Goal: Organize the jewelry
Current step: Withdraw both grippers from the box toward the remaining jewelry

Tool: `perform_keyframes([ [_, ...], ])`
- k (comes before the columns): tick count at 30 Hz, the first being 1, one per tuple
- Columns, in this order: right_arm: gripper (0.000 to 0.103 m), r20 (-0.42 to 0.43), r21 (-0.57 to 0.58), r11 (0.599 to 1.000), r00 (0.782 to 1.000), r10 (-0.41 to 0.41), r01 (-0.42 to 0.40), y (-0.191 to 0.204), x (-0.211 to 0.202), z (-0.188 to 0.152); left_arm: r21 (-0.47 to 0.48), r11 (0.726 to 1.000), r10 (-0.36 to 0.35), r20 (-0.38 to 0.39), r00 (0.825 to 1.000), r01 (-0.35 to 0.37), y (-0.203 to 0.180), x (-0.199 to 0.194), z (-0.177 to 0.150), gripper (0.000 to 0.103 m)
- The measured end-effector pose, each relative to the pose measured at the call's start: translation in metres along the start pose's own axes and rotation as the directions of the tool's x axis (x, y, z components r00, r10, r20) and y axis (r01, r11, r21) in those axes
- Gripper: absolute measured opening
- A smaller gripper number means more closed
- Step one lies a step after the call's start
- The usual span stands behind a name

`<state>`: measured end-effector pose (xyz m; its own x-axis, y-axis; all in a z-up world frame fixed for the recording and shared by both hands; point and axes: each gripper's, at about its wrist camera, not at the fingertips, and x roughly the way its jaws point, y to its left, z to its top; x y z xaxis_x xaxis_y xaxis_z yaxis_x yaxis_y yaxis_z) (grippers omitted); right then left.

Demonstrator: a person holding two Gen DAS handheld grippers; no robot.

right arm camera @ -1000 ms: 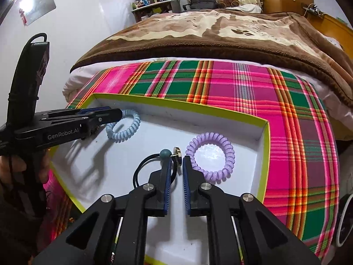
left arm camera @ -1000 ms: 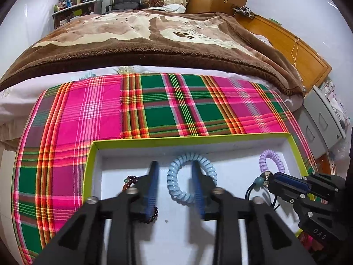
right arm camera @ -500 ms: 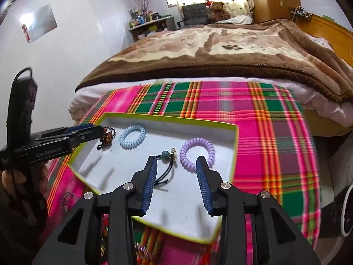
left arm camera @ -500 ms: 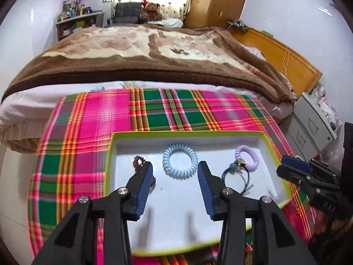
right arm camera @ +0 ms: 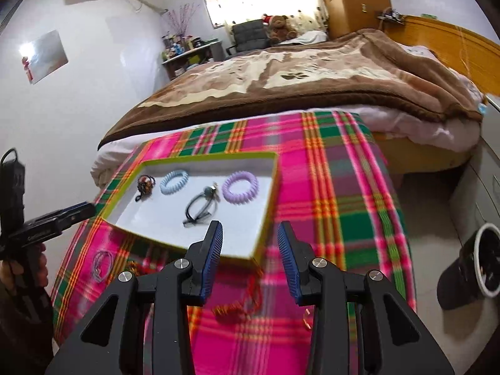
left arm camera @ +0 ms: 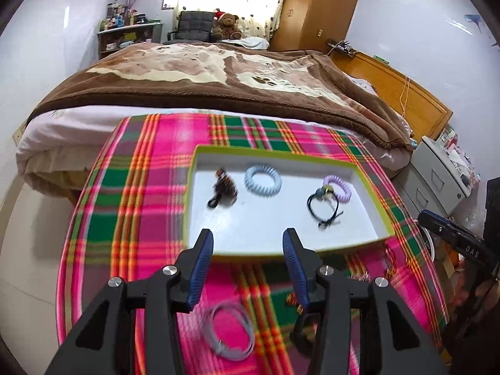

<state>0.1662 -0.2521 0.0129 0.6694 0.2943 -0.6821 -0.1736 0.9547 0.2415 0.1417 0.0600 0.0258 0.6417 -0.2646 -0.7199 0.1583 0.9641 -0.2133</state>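
A white tray with a yellow-green rim (left arm camera: 281, 153) (right arm camera: 209, 157) lies on the plaid cloth. In it are a dark bead bracelet (left arm camera: 223, 187) (right arm camera: 145, 184), a blue coil tie (left arm camera: 262, 178) (right arm camera: 174, 181), a black tie with a bead (left arm camera: 325, 206) (right arm camera: 200, 206) and a purple coil tie (left arm camera: 339, 187) (right arm camera: 240, 187). My left gripper (left arm camera: 248, 243) (right arm camera: 84, 209) hangs before the tray's near edge, jaws opening, nothing between them. My right gripper (right arm camera: 250, 234) (left arm camera: 425, 217) stands open and empty above the tray's near right corner.
On the cloth in front of the tray lie a grey ring tie (left arm camera: 231, 331) (right arm camera: 101, 265) and a red-gold chain (right arm camera: 240, 303). A bed with a brown blanket (left arm camera: 218, 75) stands behind. A grey drawer cabinet (left arm camera: 437, 181) and a black bin (right arm camera: 478, 262) stand at the right.
Both grippers have pulled back and up from the tray, and both opened wider. The black tie that the right gripper held now lies in the tray. Loose pieces in front have come into view.
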Motion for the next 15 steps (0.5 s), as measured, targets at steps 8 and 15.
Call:
perform_keyframes([
  [8, 0.038, -0.005, 0.066, 0.995, 0.997, -0.073, 0.073, -0.030, -0.014, -0.030, -0.055, 0.997, 0.047, 0.009, 0.999, -0.047, 0.019, -0.018, -0.034, 0.049],
  [15, 0.038, -0.070, -0.022, 0.983, 0.980, -0.185, 0.184, -0.032, -0.003, -0.058, -0.116, 0.991, 0.069, -0.014, 0.998, -0.070, 0.040, -0.020, -0.060, 0.049],
])
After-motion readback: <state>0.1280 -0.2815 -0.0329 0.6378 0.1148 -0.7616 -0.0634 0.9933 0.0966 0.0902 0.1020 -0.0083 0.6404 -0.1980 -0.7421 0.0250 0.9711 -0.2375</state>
